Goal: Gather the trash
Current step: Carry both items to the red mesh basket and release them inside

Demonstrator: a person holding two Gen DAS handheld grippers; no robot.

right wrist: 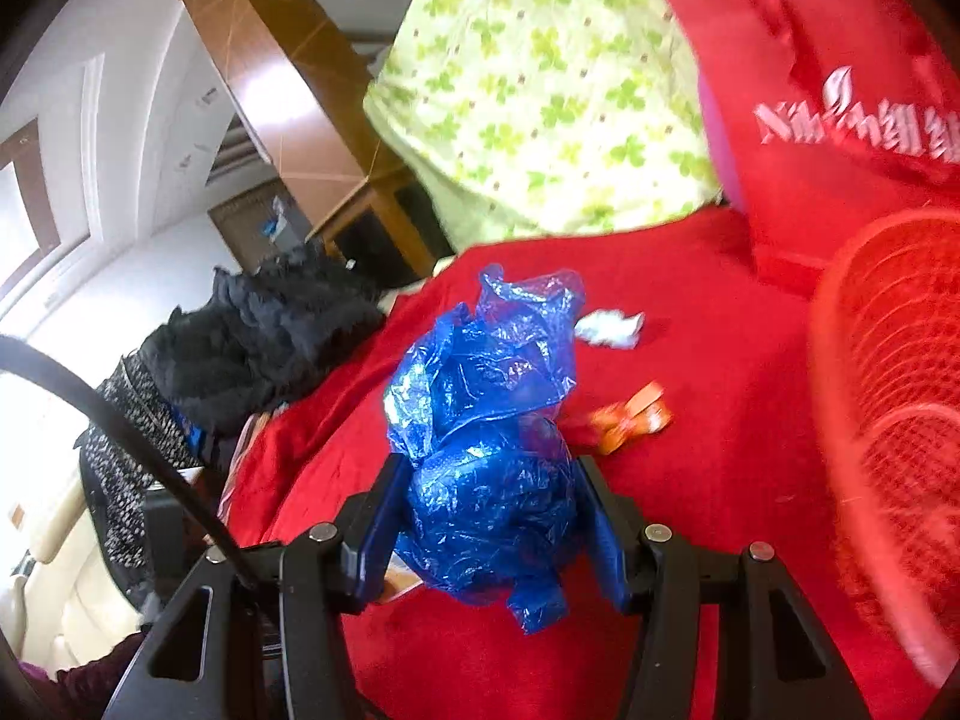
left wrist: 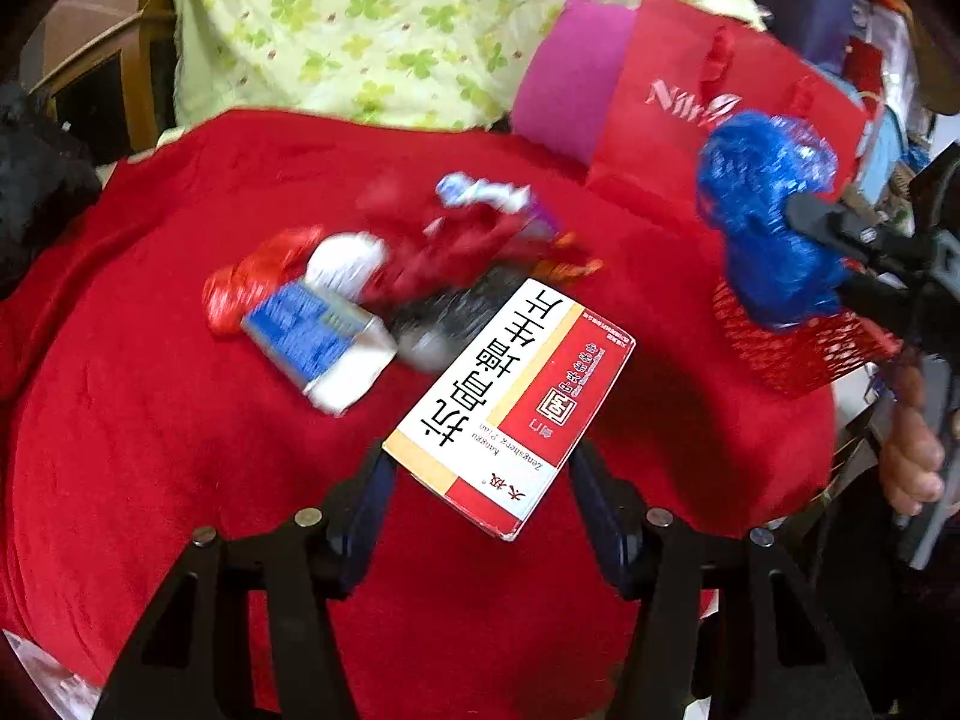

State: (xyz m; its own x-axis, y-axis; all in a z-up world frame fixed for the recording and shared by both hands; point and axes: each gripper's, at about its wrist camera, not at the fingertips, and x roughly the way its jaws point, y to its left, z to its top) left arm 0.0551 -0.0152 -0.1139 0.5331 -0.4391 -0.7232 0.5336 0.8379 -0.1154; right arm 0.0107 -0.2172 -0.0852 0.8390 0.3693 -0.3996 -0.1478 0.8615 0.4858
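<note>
Left wrist view sits behind the left gripper (left wrist: 480, 480), angled steeply down, close over the red cloth (left wrist: 150, 450). Looks toward the green patterned fabric (left wrist: 360, 30) at the far edge; right gripper (left wrist: 840, 252) enters at its right side. Right wrist view sits behind the right gripper (right wrist: 486, 516), aimed flatter, catching wall and ceiling upper left. Both share the cloth, green fabric, red paper bag (left wrist: 708, 120) and red mesh basket (left wrist: 798, 354).

Glossy crinkled plastic bag (right wrist: 486, 438), matt cloth cover (right wrist: 690, 480) (cardboard pkg (left wrist: 510, 408)).
</note>
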